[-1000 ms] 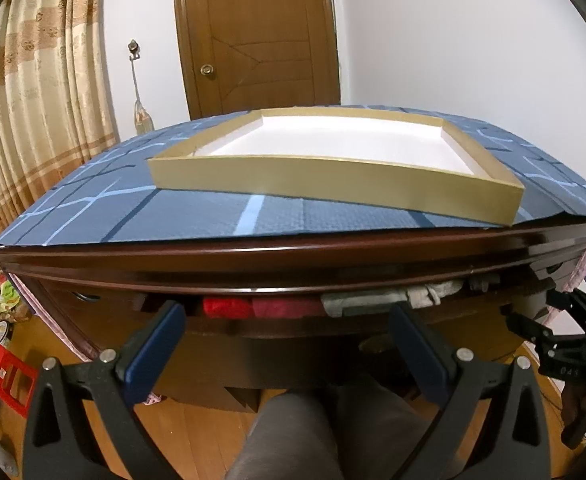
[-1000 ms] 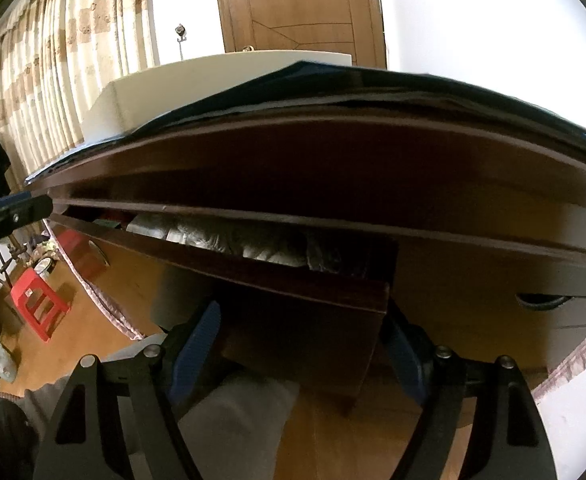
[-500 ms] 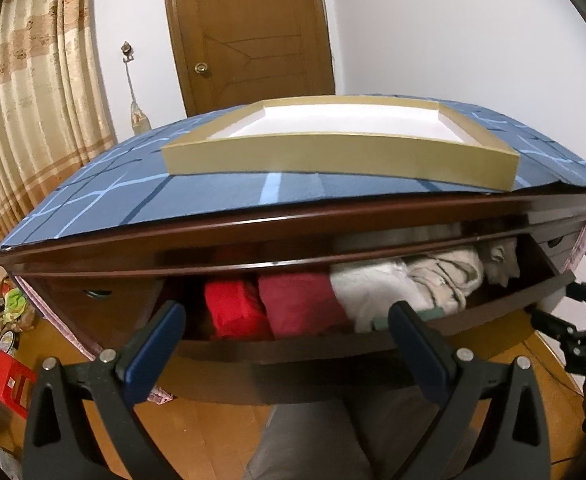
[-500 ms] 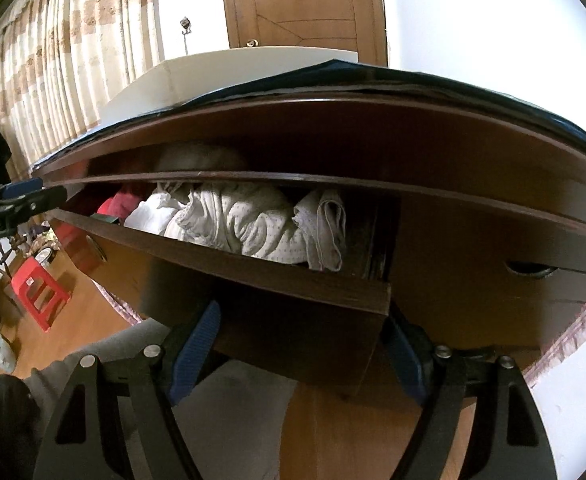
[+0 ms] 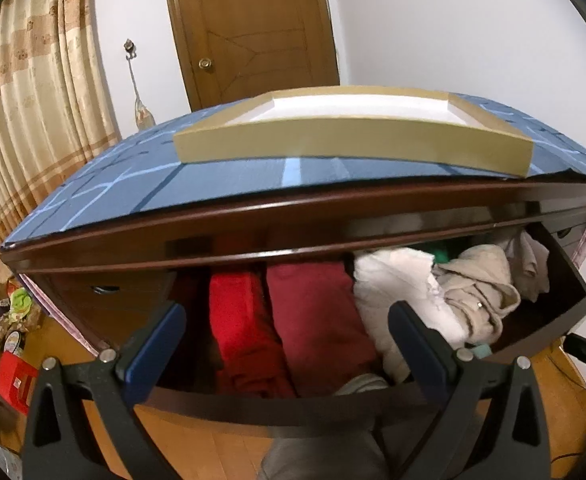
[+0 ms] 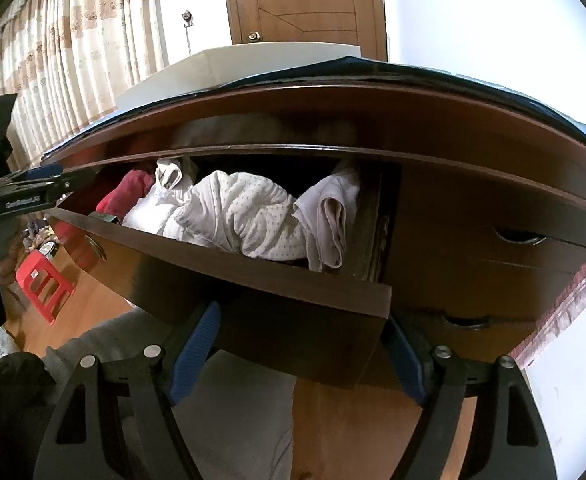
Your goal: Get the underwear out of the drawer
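The dark wooden drawer (image 5: 293, 408) stands pulled out under the desk top. Inside lie a bright red folded piece (image 5: 241, 332), a dark red piece (image 5: 317, 320), white cloth (image 5: 397, 292) and beige cloth (image 5: 481, 292). In the right wrist view the drawer front (image 6: 253, 280) shows white dotted cloth (image 6: 237, 216) and a beige folded piece (image 6: 333, 220). My left gripper (image 5: 287, 336) is open, just above the drawer's front edge over the red pieces. My right gripper (image 6: 301, 336) is open, its fingers below the drawer's front right corner.
A gold-rimmed tray (image 5: 353, 136) lies on the blue patterned cloth (image 5: 173, 192) on the desk top. More drawers with cut-out handles (image 6: 517, 236) sit to the right. A red stool (image 6: 45, 284) stands on the wood floor. Curtains hang on the left, a door behind.
The drawer has slid out from nearly shut to wide open, so the clothes inside now show. Both grippers stayed open and moved back with it.
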`<move>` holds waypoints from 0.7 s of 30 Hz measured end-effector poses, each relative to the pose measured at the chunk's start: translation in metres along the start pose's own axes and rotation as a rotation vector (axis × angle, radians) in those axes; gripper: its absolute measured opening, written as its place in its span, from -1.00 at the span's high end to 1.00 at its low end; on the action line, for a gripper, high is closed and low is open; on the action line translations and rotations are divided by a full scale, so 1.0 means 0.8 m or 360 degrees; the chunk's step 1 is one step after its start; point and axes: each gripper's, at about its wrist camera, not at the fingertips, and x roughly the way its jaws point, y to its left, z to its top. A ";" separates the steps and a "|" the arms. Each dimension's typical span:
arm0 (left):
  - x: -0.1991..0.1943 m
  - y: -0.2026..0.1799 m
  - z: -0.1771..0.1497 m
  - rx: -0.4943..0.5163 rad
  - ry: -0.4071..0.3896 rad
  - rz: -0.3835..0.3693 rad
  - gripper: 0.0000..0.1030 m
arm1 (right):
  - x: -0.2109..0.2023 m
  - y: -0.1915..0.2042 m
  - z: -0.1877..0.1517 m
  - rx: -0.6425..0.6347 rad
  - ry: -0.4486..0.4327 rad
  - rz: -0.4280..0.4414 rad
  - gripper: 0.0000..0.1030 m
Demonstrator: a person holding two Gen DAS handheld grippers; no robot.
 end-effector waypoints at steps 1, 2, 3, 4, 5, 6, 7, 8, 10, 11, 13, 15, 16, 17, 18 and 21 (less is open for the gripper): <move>0.001 0.001 -0.001 -0.0001 0.0004 0.0002 -0.99 | -0.001 0.000 0.000 0.0000 0.0003 -0.0001 -0.57; 0.001 0.000 -0.001 0.0000 0.0008 0.0001 -0.99 | 0.000 0.001 -0.001 0.0001 0.0004 -0.0003 -0.57; 0.000 0.000 -0.002 0.0002 0.0009 -0.0001 -0.99 | -0.001 0.001 -0.001 0.0001 0.0007 -0.0006 -0.57; -0.001 0.000 -0.003 0.0006 0.0008 -0.0003 -0.99 | 0.000 -0.001 0.002 -0.0003 0.0012 -0.0007 -0.57; -0.003 0.000 -0.004 0.0013 0.0008 -0.0002 -0.99 | 0.000 -0.002 0.002 -0.0007 0.0016 -0.0007 -0.57; -0.004 -0.001 -0.006 0.0020 0.0009 -0.0001 -0.99 | -0.001 -0.004 0.001 -0.0007 0.0020 -0.0008 -0.57; -0.005 -0.002 -0.008 0.0033 0.0013 0.0004 -0.99 | -0.002 -0.005 0.000 -0.0011 0.0022 -0.0011 -0.57; -0.007 -0.002 -0.010 0.0040 0.0014 0.0008 -0.99 | 0.000 -0.003 0.002 -0.0016 0.0023 -0.0013 -0.57; -0.009 0.000 -0.013 0.0050 0.0016 0.0010 -0.99 | 0.001 -0.002 0.004 -0.0023 0.0028 -0.0015 -0.57; -0.012 0.001 -0.015 0.0053 0.0016 0.0009 -0.99 | 0.003 -0.001 0.005 -0.0028 0.0030 -0.0016 -0.57; -0.016 0.005 -0.018 0.0056 0.0012 0.0014 -0.99 | 0.002 0.001 0.004 -0.0050 0.0036 -0.0028 -0.57; -0.022 0.011 -0.022 0.0054 0.0008 0.0022 -0.99 | 0.002 0.003 0.003 -0.0073 0.0042 -0.0034 -0.57; -0.025 0.014 -0.024 0.0050 0.0009 0.0026 -0.99 | 0.001 0.003 0.002 -0.0077 0.0045 -0.0031 -0.57; -0.028 0.018 -0.026 0.0043 0.0009 0.0031 -0.99 | 0.000 0.003 0.001 -0.0077 0.0047 -0.0026 -0.57; -0.030 0.020 -0.027 0.0039 0.0006 0.0036 -0.99 | 0.000 0.003 0.001 -0.0078 0.0049 -0.0024 -0.57; -0.036 0.026 -0.030 0.0032 -0.0008 0.0049 -0.99 | -0.004 0.003 -0.002 -0.0095 0.0055 -0.0017 -0.57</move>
